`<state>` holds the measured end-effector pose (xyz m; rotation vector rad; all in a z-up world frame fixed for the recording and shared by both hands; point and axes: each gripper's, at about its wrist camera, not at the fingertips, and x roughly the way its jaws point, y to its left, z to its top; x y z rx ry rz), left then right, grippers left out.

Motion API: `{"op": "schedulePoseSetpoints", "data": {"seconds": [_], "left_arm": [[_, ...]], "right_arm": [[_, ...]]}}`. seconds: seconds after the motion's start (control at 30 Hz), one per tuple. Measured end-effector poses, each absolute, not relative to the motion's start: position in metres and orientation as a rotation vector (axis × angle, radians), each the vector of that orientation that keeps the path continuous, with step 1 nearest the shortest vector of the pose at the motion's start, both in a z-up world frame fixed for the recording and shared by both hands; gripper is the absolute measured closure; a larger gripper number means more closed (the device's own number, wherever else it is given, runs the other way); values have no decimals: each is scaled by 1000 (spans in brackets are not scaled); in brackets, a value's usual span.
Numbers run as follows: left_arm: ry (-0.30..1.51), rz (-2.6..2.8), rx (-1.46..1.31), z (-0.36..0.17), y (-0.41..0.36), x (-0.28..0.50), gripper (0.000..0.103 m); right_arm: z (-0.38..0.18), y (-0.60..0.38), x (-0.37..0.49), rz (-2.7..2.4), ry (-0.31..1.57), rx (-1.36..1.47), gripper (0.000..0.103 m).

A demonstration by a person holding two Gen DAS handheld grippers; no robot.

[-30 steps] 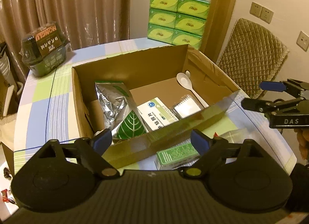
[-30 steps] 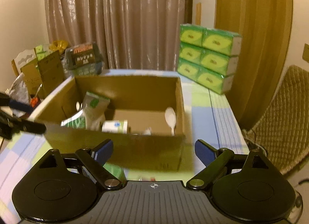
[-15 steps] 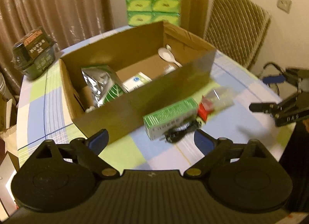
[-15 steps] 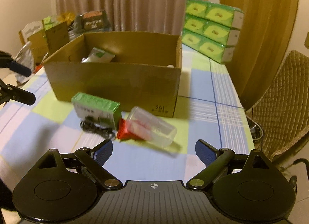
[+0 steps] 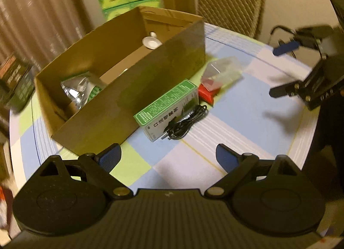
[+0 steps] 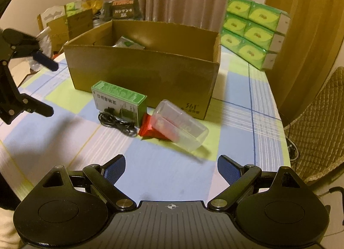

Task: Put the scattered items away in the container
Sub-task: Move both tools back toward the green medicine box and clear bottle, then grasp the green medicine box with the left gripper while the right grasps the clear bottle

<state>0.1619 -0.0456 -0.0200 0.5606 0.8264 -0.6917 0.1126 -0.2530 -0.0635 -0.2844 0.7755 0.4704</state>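
An open cardboard box (image 5: pixel 120 98) (image 6: pixel 142 72) stands on the checked table and holds a silver pouch (image 5: pixel 79 87) and a white spoon (image 5: pixel 151 41). In front of it lie a green-topped box (image 5: pixel 165 107) (image 6: pixel 118 98), a coiled black cable (image 5: pixel 185 124) (image 6: pixel 116 123), a red packet (image 5: pixel 206 94) (image 6: pixel 148 129) and a clear plastic case (image 5: pixel 223 72) (image 6: pixel 182 128). My left gripper (image 5: pixel 168 158) is open and empty, near the cable. My right gripper (image 6: pixel 171 168) is open and empty, short of the clear case.
A stack of green tissue packs (image 6: pixel 253 32) stands behind the box to the right. A quilted chair (image 6: pixel 318 124) is at the table's right edge. A dark package (image 6: pixel 122 10) and small cartons (image 6: pixel 71 21) sit at the back left.
Both grippers have pulled back and down from above the box to the table's near side. The items in front of the box have come into view.
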Motion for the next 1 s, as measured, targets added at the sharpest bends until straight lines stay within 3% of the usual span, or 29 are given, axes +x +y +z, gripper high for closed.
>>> {"op": "schedulePoseSetpoints", "data": {"seconds": [0.63, 1.0], "left_arm": [[761, -811, 826, -53, -91, 200, 35], [753, -852, 885, -75, -109, 226, 36]], "right_arm": [[-81, -249, 145, 510, 792, -357, 13], [-85, -242, 166, 532, 787, -380, 13]]}}
